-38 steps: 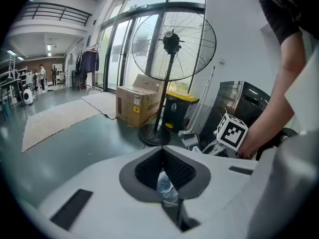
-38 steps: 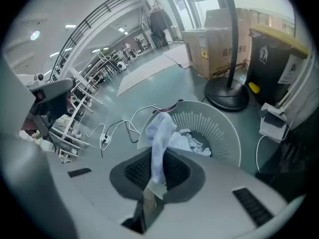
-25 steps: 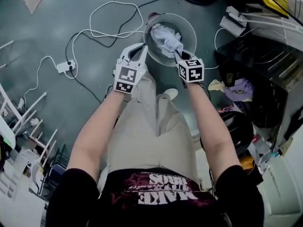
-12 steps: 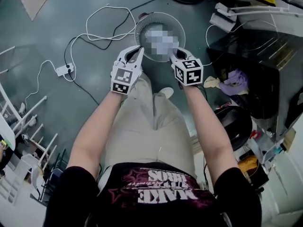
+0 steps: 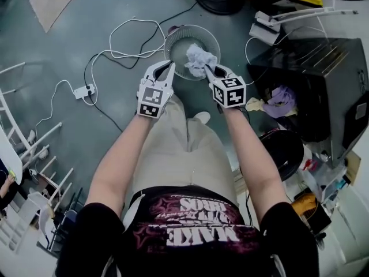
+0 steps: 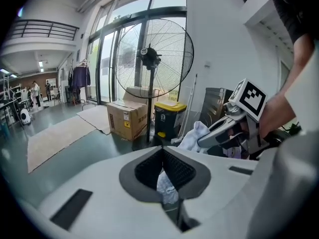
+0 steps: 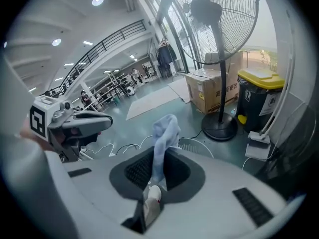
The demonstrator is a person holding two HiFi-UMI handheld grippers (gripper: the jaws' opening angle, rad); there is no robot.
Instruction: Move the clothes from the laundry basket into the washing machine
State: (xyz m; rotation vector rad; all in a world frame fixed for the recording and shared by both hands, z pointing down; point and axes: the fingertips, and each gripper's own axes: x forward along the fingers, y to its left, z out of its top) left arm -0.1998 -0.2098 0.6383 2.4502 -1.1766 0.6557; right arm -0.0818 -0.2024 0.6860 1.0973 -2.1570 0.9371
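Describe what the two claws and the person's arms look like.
Left claw and right claw: white tapered shells with dark grey ribbed pads, each carrying a white cube of black square markers. Bare forearms, short black sleeves.

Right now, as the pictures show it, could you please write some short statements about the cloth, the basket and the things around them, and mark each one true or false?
1. The right tool grips a pale cloth. True.
2. The laundry basket is square and black. False: it is round and pale.
3. A bin with a yellow lid stands beside the big fan. True.
4. The pale cloth lies flat on the floor. False: it hangs from the right tool, above the laundry basket.
5. A white cable lies on the floor near the laundry basket. True.
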